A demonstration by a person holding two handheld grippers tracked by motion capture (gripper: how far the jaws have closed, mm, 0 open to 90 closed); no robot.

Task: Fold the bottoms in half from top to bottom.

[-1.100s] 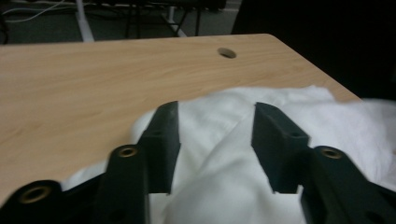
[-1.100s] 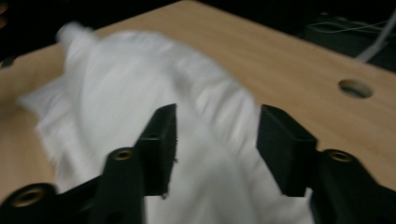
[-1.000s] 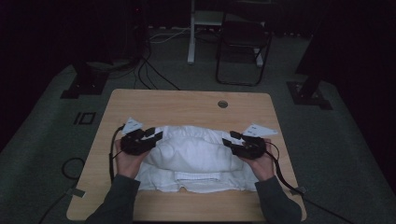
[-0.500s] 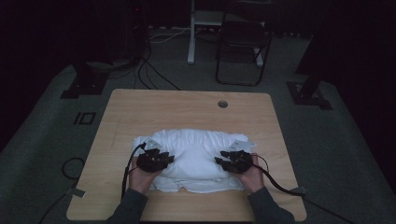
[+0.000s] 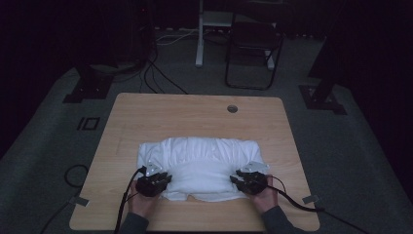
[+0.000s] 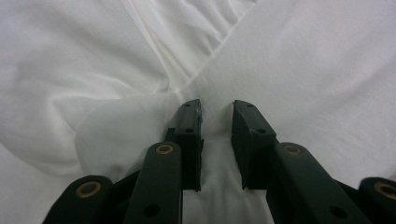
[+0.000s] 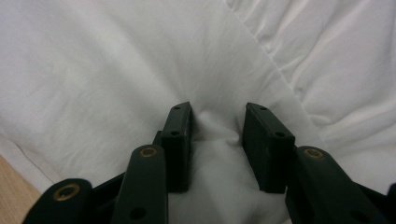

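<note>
White cotton garment [image 5: 200, 165], soft and creased, lies partly folded on a pale wooden table [image 5: 195, 114], toward the table's near edge. The part of the garment farther from the person is bunched into gathered ridges; a smoother folded panel lies over the nearer part.

Two hands come in from the table's near edge. The left gripper [image 5: 155, 182] rests on the garment's near left corner, and the right gripper [image 5: 249, 181] on its near right corner.

In the left gripper view, the black jaws have just been closing, with a ridge of white fabric [image 6: 215, 140] rising between them; whether the pads pinch it yet I cannot tell. In the right gripper view, the jaws have also been closing, and a puckered fold of cloth [image 7: 215, 133] stands between them, seemingly squeezed by the pads.

Folding looks about midway: one fold seems made, and both grippers appear to be taking hold for a further fold, which is not yet begun.
</note>
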